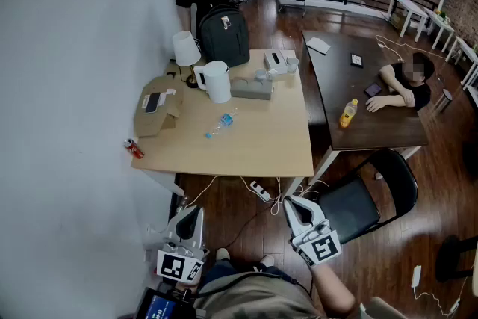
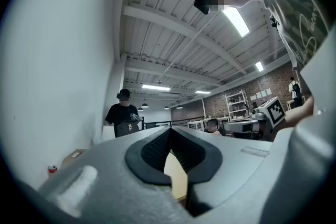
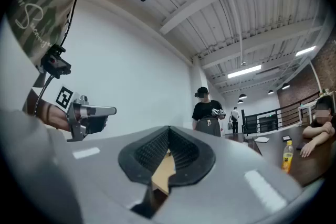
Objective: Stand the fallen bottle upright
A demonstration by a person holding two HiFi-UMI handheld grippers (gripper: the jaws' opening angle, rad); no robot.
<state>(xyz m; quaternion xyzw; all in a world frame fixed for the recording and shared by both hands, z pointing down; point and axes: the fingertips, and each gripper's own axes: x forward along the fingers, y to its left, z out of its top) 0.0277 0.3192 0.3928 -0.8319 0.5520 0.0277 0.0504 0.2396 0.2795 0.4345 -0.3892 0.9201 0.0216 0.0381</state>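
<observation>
Step in hand: approach, no contact yet. The bench (image 1: 254,153) stands ahead of both tongs. Left tongs (image 1: 194,213) and right tongs (image 1: 292,205) are pressed together, empty. The fallen bottle (image 1: 222,121) lies mid-bench, well beyond them. Next, in my judgement: advance, spread one pair, grasp it.

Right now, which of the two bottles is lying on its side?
The clear water bottle with the blue label, flat on the light wooden table. The yellow bottle stands upright on the dark table.
</observation>
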